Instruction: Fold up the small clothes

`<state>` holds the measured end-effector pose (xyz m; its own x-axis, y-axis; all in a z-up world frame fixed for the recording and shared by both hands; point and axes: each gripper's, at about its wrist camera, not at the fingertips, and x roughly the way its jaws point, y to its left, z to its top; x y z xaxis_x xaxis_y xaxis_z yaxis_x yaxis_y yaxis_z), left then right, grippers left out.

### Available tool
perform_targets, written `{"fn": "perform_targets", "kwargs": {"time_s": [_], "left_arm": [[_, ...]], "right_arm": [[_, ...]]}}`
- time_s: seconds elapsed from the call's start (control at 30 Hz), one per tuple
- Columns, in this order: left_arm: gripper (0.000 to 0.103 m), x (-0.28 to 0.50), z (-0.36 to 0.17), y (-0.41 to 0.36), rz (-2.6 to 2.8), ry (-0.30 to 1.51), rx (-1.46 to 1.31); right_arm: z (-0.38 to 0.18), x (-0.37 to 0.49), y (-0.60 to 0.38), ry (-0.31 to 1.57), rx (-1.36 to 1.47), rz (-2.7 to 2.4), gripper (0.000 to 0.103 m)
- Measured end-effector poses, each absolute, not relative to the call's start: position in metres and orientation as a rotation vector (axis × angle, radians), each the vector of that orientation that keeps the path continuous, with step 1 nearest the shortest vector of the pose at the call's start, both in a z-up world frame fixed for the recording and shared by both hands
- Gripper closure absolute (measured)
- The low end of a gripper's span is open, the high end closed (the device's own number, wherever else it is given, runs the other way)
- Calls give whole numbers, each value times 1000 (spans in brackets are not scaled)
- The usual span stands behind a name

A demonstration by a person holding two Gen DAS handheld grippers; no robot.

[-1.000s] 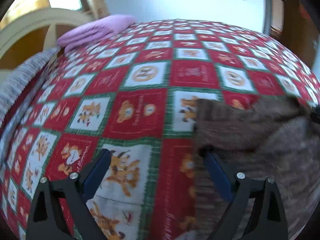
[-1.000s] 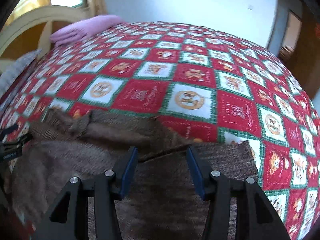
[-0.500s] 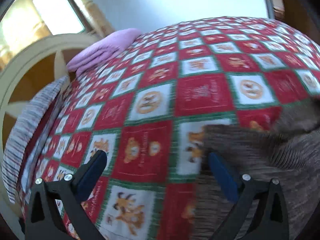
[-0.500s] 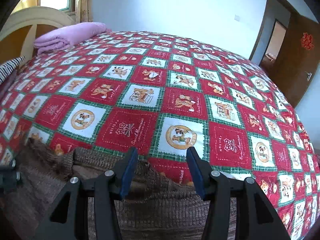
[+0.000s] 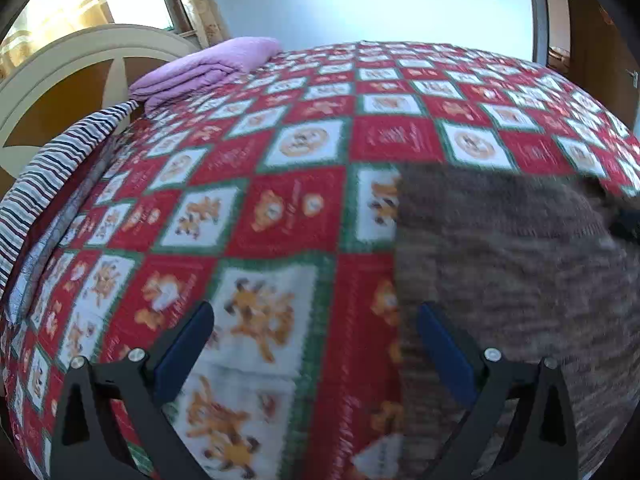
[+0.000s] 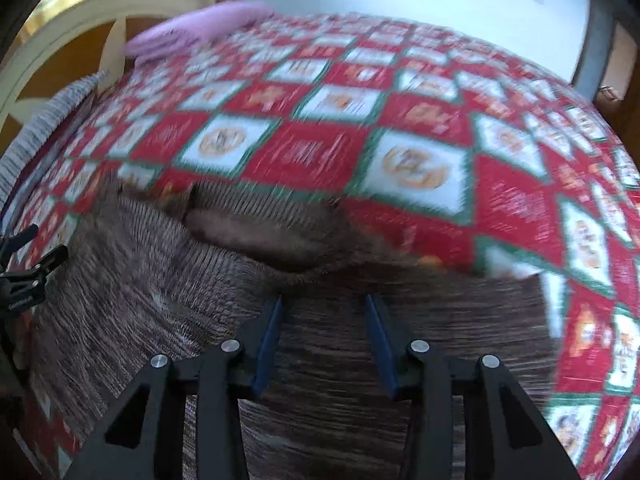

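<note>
Now the brown knit sweater (image 6: 360, 360) lies rumpled, lower frame; my right gripper (image 6: 324, 340) and left gripper (image 5: 316, 344) gape, holding nothing.

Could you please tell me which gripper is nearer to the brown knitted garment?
Right. The right gripper sits over the brown knitted garment; the left gripper is beside its left edge, mostly over the quilt.
</note>
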<state>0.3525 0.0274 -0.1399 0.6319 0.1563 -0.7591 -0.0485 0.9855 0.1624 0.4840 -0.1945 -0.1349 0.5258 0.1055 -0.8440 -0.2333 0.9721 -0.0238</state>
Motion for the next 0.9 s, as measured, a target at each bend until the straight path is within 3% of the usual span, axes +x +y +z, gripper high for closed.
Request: {"fn": "perform_targets", "kwargs": {"time_s": [0.03,0.07,0.27,0.5,0.77,0.83,0.9], "left_arm": [[0,353,-144,26,119,886,136],[0,353,-146,27,123,882,136],[0,349,-149,35,112,879,77],[0,335,-151,44,76,881,24],[0,302,-147,53,56,862,24],[0,301,-147,54,59,858,19],[0,300,-148,55,60,857,12]], "right_arm": [[-135,486,-191,986,-161,196,93],[-133,490,-190,983,-154,196,101],[-124,511,-215,950,-66,98,101],[-117,485,-227,972,45,206,95],[-98,362,-310,880,171,90,95],[-107,338,-323,884,225,77,90],[-119,318,-327,910,244,71,72]]}}
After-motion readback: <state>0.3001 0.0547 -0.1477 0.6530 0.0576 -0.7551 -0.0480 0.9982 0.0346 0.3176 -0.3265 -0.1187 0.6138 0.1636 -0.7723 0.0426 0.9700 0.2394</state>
